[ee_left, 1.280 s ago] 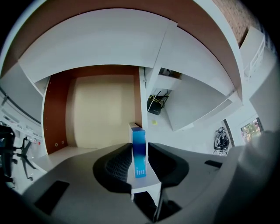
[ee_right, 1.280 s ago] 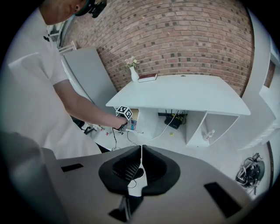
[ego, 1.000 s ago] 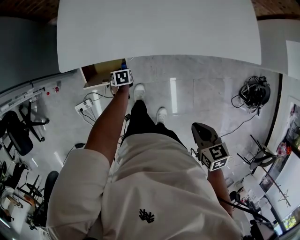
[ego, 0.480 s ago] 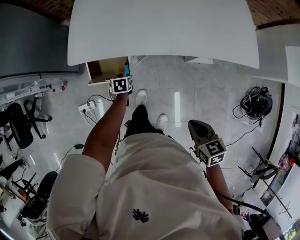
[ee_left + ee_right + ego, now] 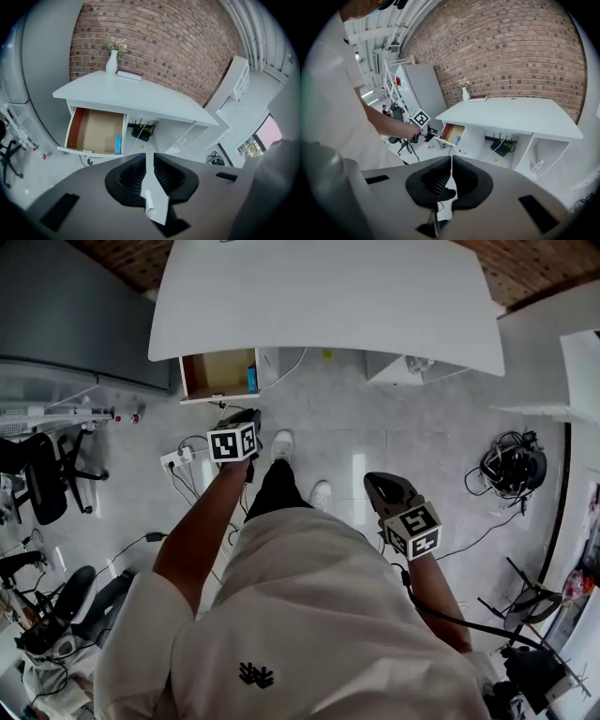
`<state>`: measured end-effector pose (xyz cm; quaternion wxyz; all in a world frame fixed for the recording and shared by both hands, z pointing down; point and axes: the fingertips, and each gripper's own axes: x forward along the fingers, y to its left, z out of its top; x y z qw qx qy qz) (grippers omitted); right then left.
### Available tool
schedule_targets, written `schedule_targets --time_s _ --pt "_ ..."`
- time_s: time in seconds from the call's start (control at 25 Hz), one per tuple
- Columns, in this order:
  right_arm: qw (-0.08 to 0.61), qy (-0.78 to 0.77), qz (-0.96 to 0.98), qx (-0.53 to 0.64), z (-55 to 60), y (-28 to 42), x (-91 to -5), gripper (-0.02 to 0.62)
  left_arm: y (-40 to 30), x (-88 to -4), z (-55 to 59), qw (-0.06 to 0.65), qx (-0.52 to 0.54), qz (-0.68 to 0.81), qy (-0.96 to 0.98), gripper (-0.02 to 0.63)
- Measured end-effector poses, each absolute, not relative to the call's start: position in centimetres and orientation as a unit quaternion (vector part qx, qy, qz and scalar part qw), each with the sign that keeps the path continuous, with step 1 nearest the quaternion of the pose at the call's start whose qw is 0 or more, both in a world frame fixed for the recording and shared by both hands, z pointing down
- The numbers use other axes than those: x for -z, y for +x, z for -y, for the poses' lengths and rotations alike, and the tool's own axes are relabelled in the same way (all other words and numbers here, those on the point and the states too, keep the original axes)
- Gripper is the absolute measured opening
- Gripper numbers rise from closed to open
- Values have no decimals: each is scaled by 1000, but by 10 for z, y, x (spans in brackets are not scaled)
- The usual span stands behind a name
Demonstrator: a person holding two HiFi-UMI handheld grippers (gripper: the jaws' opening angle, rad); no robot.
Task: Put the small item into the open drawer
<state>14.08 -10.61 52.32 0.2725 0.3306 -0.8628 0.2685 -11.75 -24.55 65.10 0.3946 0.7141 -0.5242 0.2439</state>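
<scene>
The white desk (image 5: 328, 296) has one drawer (image 5: 96, 131) pulled open, wood-coloured inside. A small blue item (image 5: 118, 144) lies against the drawer's right wall, also seen in the head view as the blue item (image 5: 251, 379). My left gripper (image 5: 149, 157) hangs in the air some way in front of the drawer. Its jaws are closing to a narrow gap with nothing between them. In the head view the left gripper (image 5: 242, 418) is below the drawer (image 5: 217, 376). My right gripper (image 5: 451, 161) is shut and empty, held low at my right side.
A vase (image 5: 112, 61) and a book (image 5: 129, 75) stand on the desk top. A router (image 5: 143, 132) and cables sit under the desk. A power strip (image 5: 178, 457) lies on the floor by my left gripper. Office chairs (image 5: 37, 488) stand left, a cable coil (image 5: 511, 465) right.
My left gripper has drawn back from the drawer's front toward my body. The right gripper has stayed by my right side.
</scene>
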Motion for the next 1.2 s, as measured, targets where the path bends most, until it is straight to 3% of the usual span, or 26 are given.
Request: schedule_targets --time_s 0.6,1.2 --pt "247 294 896 -222 22 179 -487 32 -24 -539 66 368 -191 435 799 31" --pt "227 287 906 -213 -13 172 -472 32 20 -491 22 330 -187 373 847 31"
